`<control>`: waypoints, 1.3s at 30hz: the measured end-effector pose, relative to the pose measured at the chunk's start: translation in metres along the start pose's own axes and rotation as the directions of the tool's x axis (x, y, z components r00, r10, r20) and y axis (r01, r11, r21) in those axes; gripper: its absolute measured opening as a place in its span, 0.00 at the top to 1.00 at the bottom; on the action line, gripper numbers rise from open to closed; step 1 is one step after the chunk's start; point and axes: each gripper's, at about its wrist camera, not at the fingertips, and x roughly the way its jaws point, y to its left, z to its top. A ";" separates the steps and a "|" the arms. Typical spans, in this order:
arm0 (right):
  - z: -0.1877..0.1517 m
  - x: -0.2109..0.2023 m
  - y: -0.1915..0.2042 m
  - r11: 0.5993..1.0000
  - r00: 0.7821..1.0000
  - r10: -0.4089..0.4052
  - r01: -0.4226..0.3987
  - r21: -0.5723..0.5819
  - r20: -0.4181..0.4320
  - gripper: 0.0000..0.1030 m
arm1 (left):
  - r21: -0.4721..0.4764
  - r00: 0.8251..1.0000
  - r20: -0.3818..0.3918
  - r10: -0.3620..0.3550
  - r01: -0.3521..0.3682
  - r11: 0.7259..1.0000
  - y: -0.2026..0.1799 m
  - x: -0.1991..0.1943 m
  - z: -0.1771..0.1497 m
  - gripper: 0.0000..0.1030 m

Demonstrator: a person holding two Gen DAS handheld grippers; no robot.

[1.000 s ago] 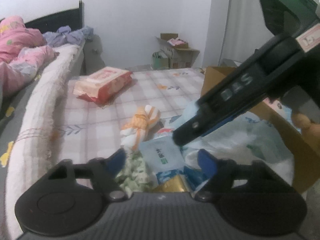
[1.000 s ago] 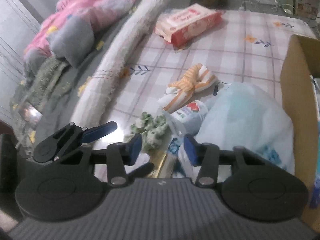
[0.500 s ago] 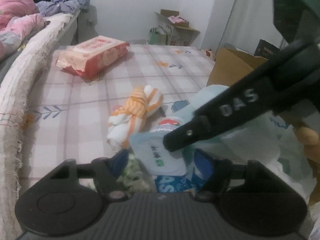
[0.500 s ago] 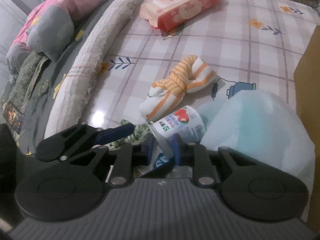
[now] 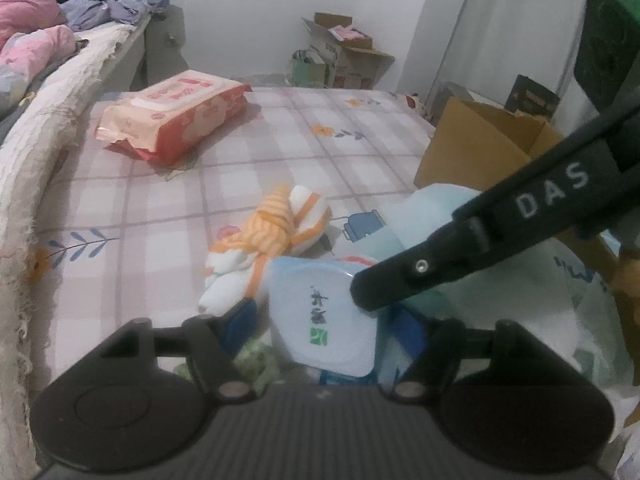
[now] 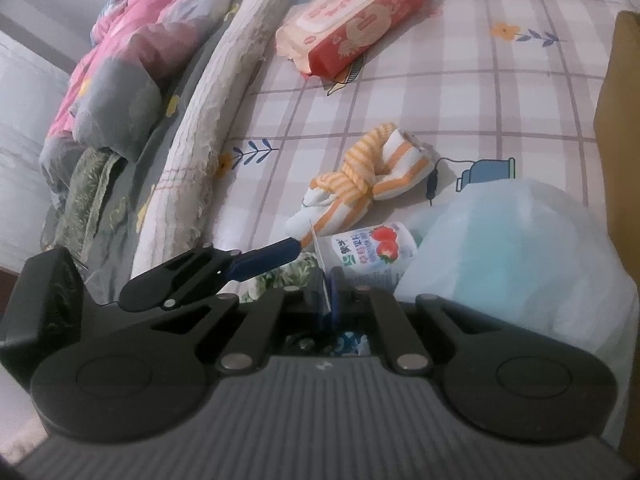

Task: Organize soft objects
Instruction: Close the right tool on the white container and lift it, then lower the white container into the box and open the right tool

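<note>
A strawberry yogurt cup (image 6: 370,250) lies on its side on the checked sheet; its foil lid (image 5: 324,320) faces the left wrist camera. My right gripper (image 6: 328,292) is shut on the rim of the cup's lid. My left gripper (image 5: 324,328) is open, its blue pads on either side of the cup. An orange-and-white striped sock bundle (image 5: 272,248) lies just beyond the cup and also shows in the right wrist view (image 6: 368,184). A green patterned soft item (image 6: 292,272) lies under the grippers.
A red wet-wipes pack (image 5: 172,116) lies farther back on the sheet. A pale blue plastic bag (image 6: 516,256) sits right of the cup. A cardboard box (image 5: 480,148) stands at the right. A rolled white blanket (image 6: 224,92) and pink bedding (image 6: 160,28) lie left.
My right gripper has closed from open onto the yogurt cup's lid rim. My left gripper has moved in closer, so the cup now sits between its open pads.
</note>
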 end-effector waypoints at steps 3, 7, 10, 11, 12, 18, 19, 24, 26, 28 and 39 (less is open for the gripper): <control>0.001 0.000 -0.002 1.000 1.000 0.009 -0.009 0.005 -0.002 0.98 | -0.012 0.999 -0.036 -0.012 0.012 1.000 0.001 0.009 0.004 0.28; 0.002 0.001 -0.002 1.000 1.000 0.019 -0.019 0.003 -0.009 0.98 | -0.020 0.998 -0.058 -0.024 0.023 1.000 0.003 0.018 0.007 0.28; 0.002 0.002 -0.003 1.000 1.000 0.028 -0.028 0.007 -0.010 0.98 | -0.029 0.997 -0.060 -0.038 0.036 0.999 0.005 0.021 0.009 0.32; 0.002 0.001 -0.004 0.999 0.999 0.031 -0.031 0.011 -0.008 0.98 | -0.030 0.997 -0.061 -0.037 0.035 0.999 0.005 0.021 0.009 0.32; 0.003 0.001 -0.005 0.999 0.999 0.035 -0.035 0.014 -0.006 0.98 | -0.024 0.998 -0.060 -0.034 0.032 0.999 0.005 0.021 0.009 0.32; 0.004 0.000 -0.012 0.996 0.997 0.073 -0.073 0.056 -0.003 0.98 | -0.029 0.998 -0.063 -0.005 0.004 1.000 0.003 0.018 0.011 0.35; 0.004 0.000 -0.013 0.995 0.997 0.078 -0.078 0.059 -0.001 0.98 | -0.032 0.998 -0.063 -0.001 -0.001 0.999 0.003 0.016 0.011 0.35; 0.002 -0.010 -0.005 0.991 0.992 0.123 -0.124 0.058 0.015 0.97 | -0.027 0.999 -0.037 0.031 -0.032 0.999 0.001 -0.005 0.015 0.36; 0.002 -0.018 0.000 0.988 0.989 0.144 -0.145 0.053 0.026 0.97 | -0.022 0.999 -0.019 0.050 -0.051 0.998 -0.002 -0.019 0.017 0.36; 0.000 -0.027 0.009 0.985 0.985 0.167 -0.168 0.039 0.040 0.97 | -0.015 0.998 0.000 0.071 -0.071 0.997 -0.005 -0.034 0.019 0.36; -0.044 -0.140 0.024 0.971 0.944 0.238 -0.237 -0.029 0.229 0.97 | 0.080 0.991 0.127 0.046 -0.057 0.995 -0.083 -0.108 0.042 0.36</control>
